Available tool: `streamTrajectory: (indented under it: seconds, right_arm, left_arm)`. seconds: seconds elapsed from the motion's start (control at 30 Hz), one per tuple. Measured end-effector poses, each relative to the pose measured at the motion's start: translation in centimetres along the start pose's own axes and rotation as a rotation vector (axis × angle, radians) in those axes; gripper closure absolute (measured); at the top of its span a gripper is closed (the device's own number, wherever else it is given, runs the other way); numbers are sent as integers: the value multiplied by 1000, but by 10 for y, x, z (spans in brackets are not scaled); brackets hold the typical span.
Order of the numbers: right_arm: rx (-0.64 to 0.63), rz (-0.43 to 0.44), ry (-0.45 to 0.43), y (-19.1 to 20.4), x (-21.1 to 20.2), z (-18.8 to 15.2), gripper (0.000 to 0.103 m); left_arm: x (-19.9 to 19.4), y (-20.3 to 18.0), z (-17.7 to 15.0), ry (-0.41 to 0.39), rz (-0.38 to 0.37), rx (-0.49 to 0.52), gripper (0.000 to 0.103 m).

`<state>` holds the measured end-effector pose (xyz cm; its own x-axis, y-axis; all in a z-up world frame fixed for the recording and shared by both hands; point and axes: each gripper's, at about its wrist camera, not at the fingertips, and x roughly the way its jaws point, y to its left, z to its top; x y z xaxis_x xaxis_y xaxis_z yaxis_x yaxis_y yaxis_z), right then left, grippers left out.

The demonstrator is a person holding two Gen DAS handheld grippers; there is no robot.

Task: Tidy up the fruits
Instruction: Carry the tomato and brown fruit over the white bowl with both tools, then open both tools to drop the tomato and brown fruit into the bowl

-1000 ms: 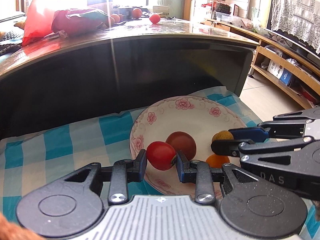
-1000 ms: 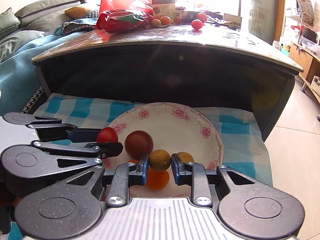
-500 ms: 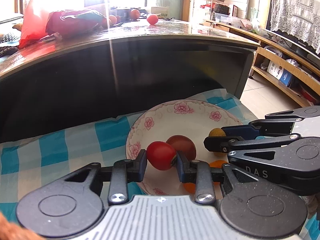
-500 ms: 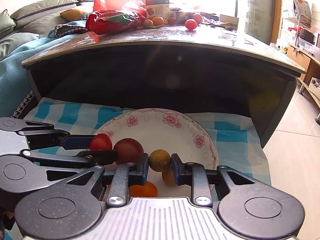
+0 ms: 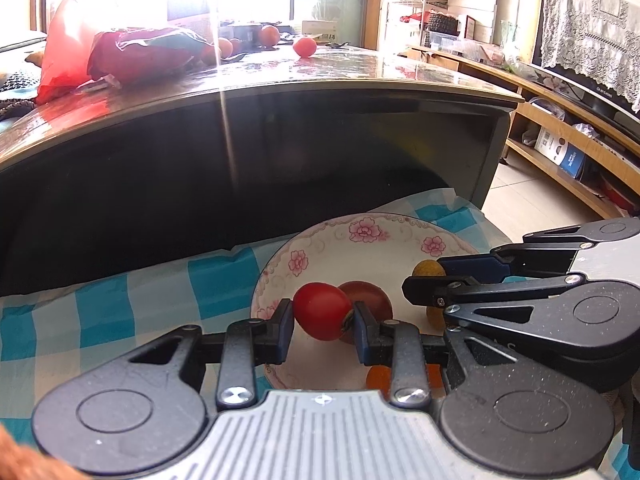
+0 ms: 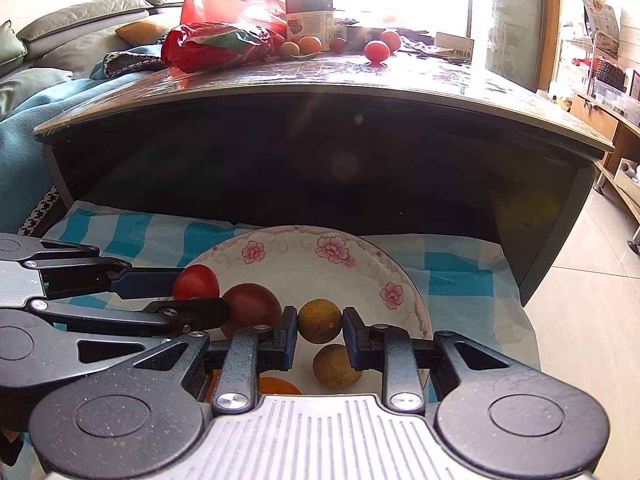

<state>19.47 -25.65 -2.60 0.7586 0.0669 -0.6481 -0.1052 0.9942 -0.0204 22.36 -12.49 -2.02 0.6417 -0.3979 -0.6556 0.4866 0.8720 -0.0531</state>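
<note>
Left gripper (image 5: 323, 317) first: from its wrist camera we see it pinching a red tomato (image 5: 321, 311) above the near-left rim of the flowered plate (image 5: 362, 231), likely ready to drop it beside the dark red fruit (image 5: 370, 300).

From the right wrist camera, our right gripper (image 6: 319, 322) squeezes a yellow-brown fruit (image 6: 319, 321) over the plate's near side, above its twin (image 6: 335, 366).

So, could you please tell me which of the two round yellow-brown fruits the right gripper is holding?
The upper yellow-brown fruit, clamped between the right gripper fingers above the floral plate. The other yellow-brown fruit lies loose on the plate, just below it.
</note>
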Motion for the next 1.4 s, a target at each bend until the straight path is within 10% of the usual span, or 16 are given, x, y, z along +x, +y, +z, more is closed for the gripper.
streamTrajectory:
  seconds: [1.4]
  right_arm:
    - [119, 39, 8, -22, 16, 9, 79]
  left_arm:
    - [12, -4, 18, -40, -11, 44, 61]
